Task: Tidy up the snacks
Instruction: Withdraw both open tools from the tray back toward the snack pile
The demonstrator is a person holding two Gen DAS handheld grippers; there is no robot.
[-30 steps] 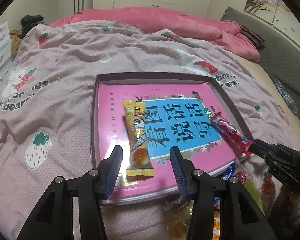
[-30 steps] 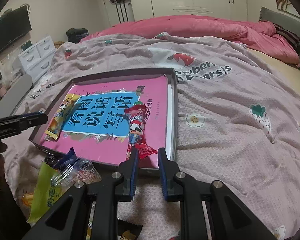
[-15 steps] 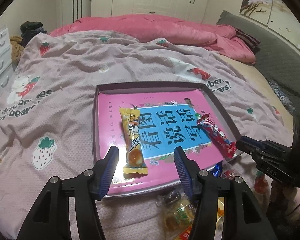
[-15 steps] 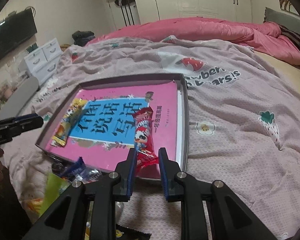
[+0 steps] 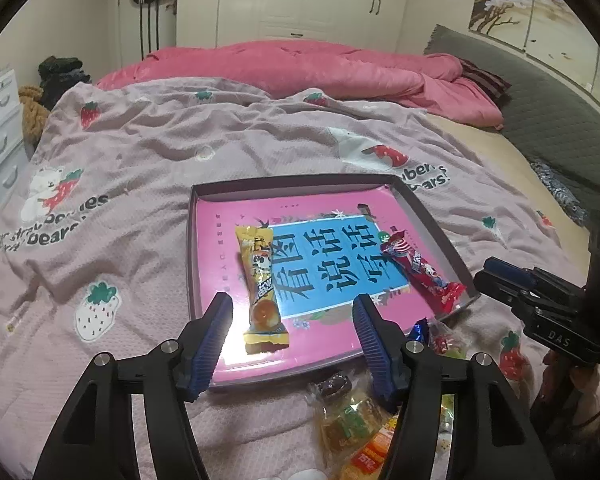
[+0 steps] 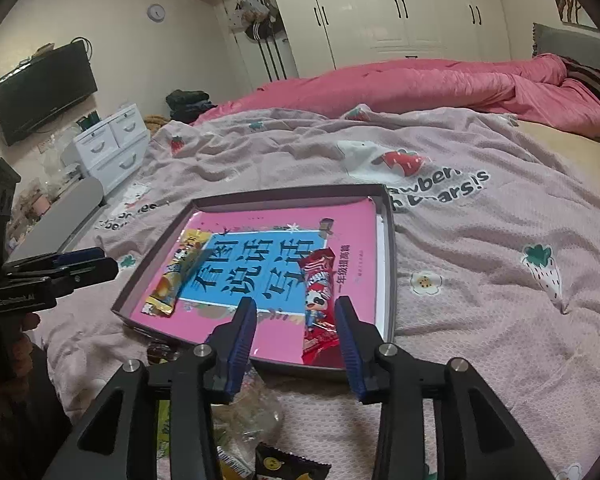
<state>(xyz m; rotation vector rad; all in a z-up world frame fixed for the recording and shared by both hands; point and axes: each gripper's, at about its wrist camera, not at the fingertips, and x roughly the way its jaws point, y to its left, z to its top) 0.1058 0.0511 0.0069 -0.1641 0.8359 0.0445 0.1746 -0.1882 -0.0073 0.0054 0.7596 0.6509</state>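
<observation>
A shallow dark-rimmed tray (image 5: 192,208) with a pink and blue printed floor lies on the bed; it also shows in the right wrist view (image 6: 386,236). A yellow snack bar (image 5: 262,284) lies in its left part and a red snack bar (image 5: 420,270) in its right part. In the right wrist view the yellow bar (image 6: 176,276) and red bar (image 6: 318,300) show too. My left gripper (image 5: 292,340) is open and empty over the tray's near edge. My right gripper (image 6: 296,332) is open and empty, with the red bar's near end between its fingers.
Several loose wrapped snacks (image 5: 352,416) lie on the pink strawberry blanket (image 5: 120,152) in front of the tray, also in the right wrist view (image 6: 240,412). A pink duvet (image 5: 320,68) lies at the back. White drawers (image 6: 108,152) stand left of the bed.
My right gripper has opened and let go of the red bar, which now lies in the tray. Both grippers have pulled back from the tray.
</observation>
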